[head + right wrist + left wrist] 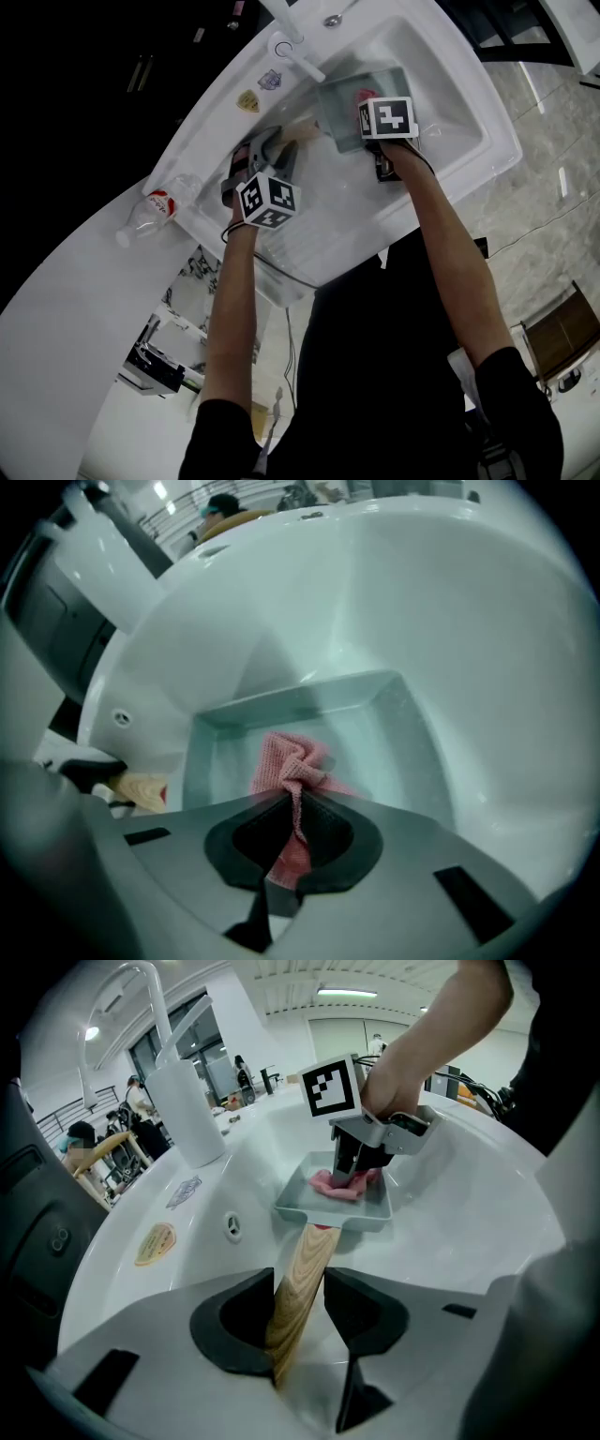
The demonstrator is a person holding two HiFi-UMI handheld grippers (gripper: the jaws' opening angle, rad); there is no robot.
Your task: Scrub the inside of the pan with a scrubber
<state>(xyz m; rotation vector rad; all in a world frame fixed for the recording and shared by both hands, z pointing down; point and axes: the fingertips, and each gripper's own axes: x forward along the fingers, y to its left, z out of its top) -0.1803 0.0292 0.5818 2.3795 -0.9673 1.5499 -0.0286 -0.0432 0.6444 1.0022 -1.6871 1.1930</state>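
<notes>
Inside pan (pixel 398 728), fingers (pixel 246 838) tight on scrubber (pixel 286 761)

The pan (pixel 394 733) is pale grey-green, its handle (pixel 298 1288) is light wood with brown grain, and the scrubber (pixel 286 761) is pink with a fine mesh weave. The sink (pixel 441 84) is white, with one yellow sticker (pixel 247 100). The cubes (pixel 267 201) bear black-and-white squares.

A: Is any print showing clearly enough to read?

B: No. The yellow sticker (pixel 247 100) and pale sticker (pixel 271 80) on the sink (pixel 489 142) rim, and the red label (pixel 161 201) on the bottle (pixel 141 218), are showing too small.
</notes>
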